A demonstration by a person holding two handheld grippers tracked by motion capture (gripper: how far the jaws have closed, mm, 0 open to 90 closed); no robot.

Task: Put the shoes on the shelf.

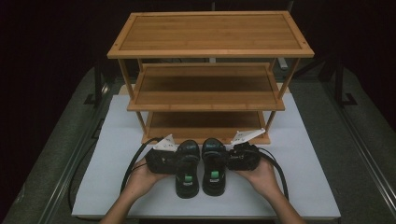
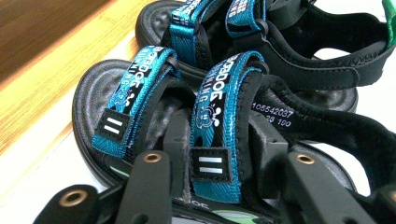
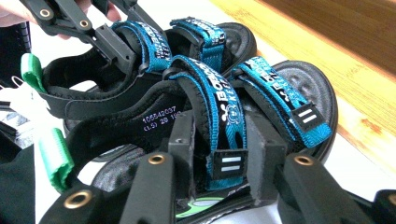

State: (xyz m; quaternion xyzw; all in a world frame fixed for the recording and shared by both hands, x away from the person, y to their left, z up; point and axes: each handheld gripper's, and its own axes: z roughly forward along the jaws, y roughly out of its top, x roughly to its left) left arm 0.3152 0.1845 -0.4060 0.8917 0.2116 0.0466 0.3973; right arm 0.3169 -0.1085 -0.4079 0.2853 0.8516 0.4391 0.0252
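My left claw (image 2: 212, 161) pinches a blue strap of the left sandal (image 1: 187, 169); my right claw (image 3: 219, 154) pinches the right sandal (image 1: 214, 166) strap. Both sandals sit on the white table (image 1: 107, 158) before the wooden shelf (image 1: 208, 70). An inner strap reads "105542037".

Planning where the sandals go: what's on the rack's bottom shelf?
The bottom shelf looks bare where it shows. Its back is shadowed and covered by the middle shelf; the sandals and both grippers hide part of its front edge.
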